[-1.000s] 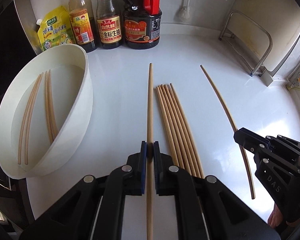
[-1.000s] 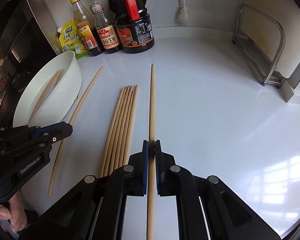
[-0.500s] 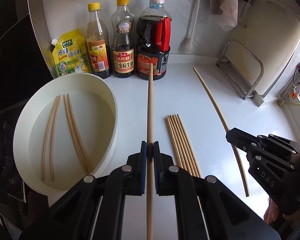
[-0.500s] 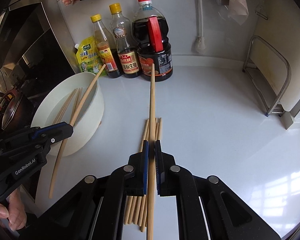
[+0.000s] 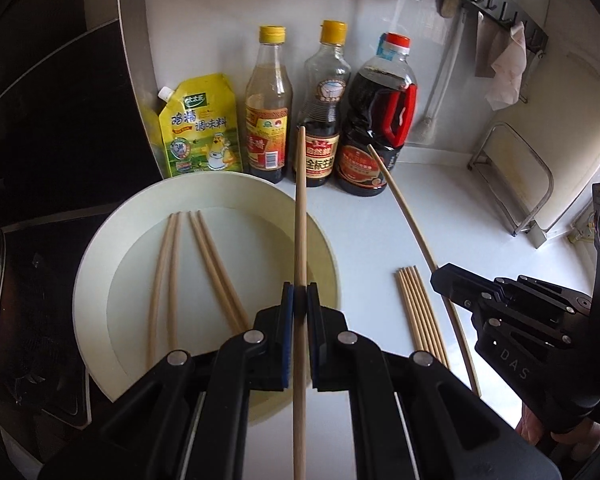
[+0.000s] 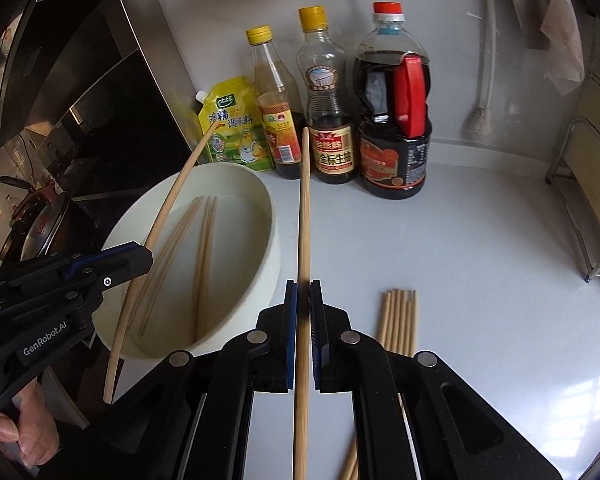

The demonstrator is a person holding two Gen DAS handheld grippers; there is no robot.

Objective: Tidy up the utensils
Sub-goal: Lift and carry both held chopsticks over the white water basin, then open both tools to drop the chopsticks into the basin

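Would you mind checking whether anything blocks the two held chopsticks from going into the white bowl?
Nothing visible does. The left chopstick already hangs over the open bowl; the right chopstick is just beside its rim. Four chopsticks lie inside, leaving room.

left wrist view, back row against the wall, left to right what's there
yellow seasoning pouch → yellow-capped bottle of pale liquid → yellow-capped dark sauce bottle → big soy sauce jug with red handle → metal rack
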